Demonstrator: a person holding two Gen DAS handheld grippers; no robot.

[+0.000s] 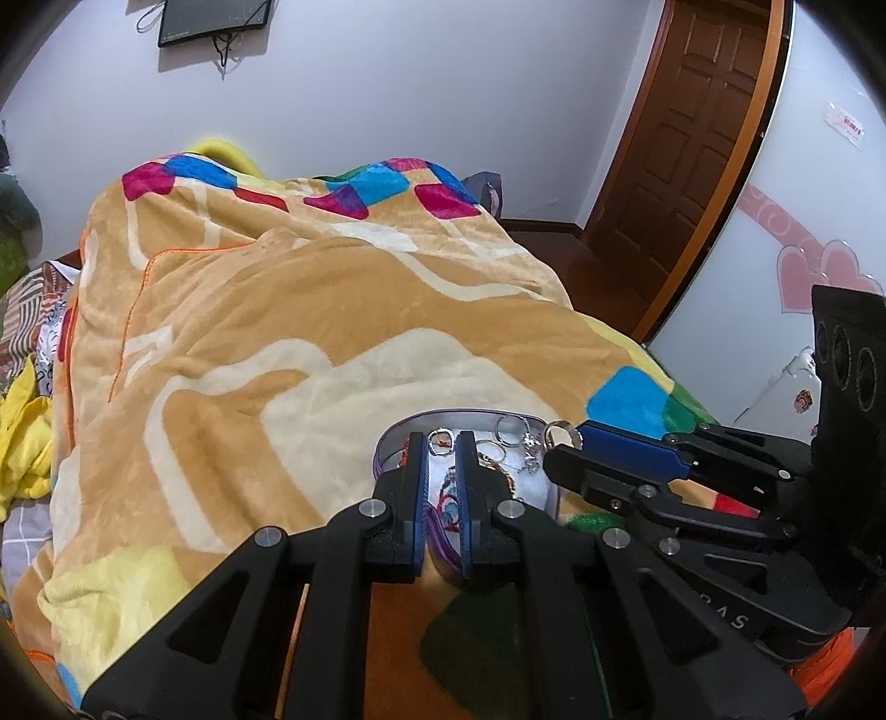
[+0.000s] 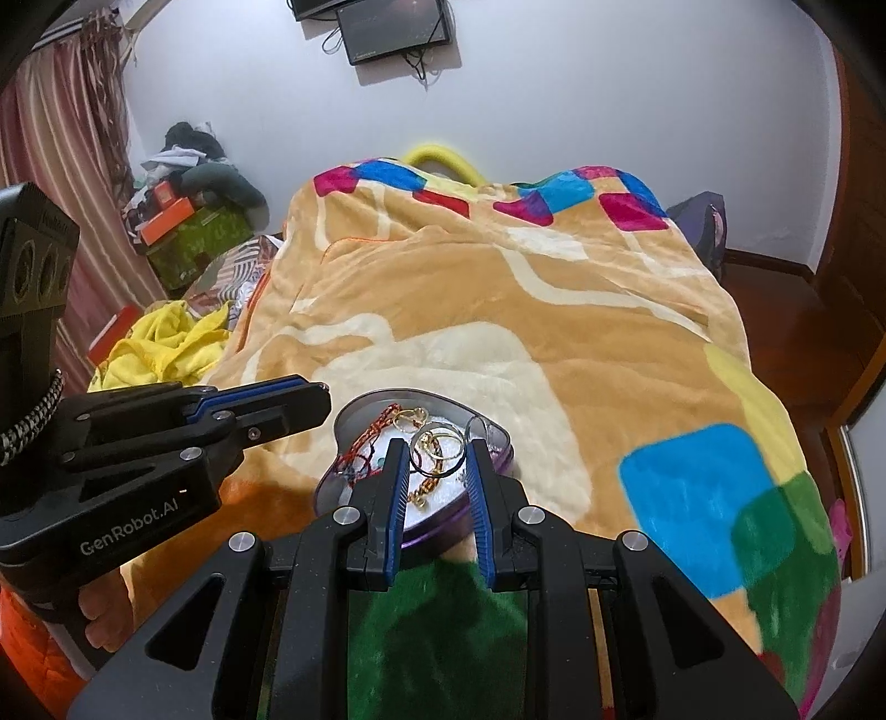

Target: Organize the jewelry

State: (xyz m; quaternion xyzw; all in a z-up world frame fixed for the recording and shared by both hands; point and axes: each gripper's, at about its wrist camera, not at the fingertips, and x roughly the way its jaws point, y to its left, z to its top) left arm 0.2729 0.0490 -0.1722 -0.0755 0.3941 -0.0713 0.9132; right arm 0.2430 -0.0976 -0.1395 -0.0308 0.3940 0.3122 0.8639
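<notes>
A heart-shaped purple jewelry box (image 1: pixel 387 443) with a white lining lies on the blanket; it also shows in the right wrist view (image 2: pixel 498 443). It holds several rings (image 1: pixel 512 429), a gold chain (image 2: pixel 423 490) and a red cord bracelet (image 2: pixel 368 437). My left gripper (image 1: pixel 443 443) hovers over the box's near side, jaws a narrow gap apart, nothing between them. My right gripper (image 2: pixel 437 448) is open above the box, around the gold rings (image 2: pixel 437 448) in view. In the left wrist view the right gripper (image 1: pixel 565 446) reaches in from the right, with a silver ring (image 1: pixel 562 432) at its tip.
An orange blanket (image 2: pixel 554 310) with coloured squares covers the bed. Yellow clothes (image 2: pixel 166 343) and boxes (image 2: pixel 194 238) lie at the left. A brown door (image 1: pixel 686 138) stands at the right, a screen (image 2: pixel 393 27) on the wall.
</notes>
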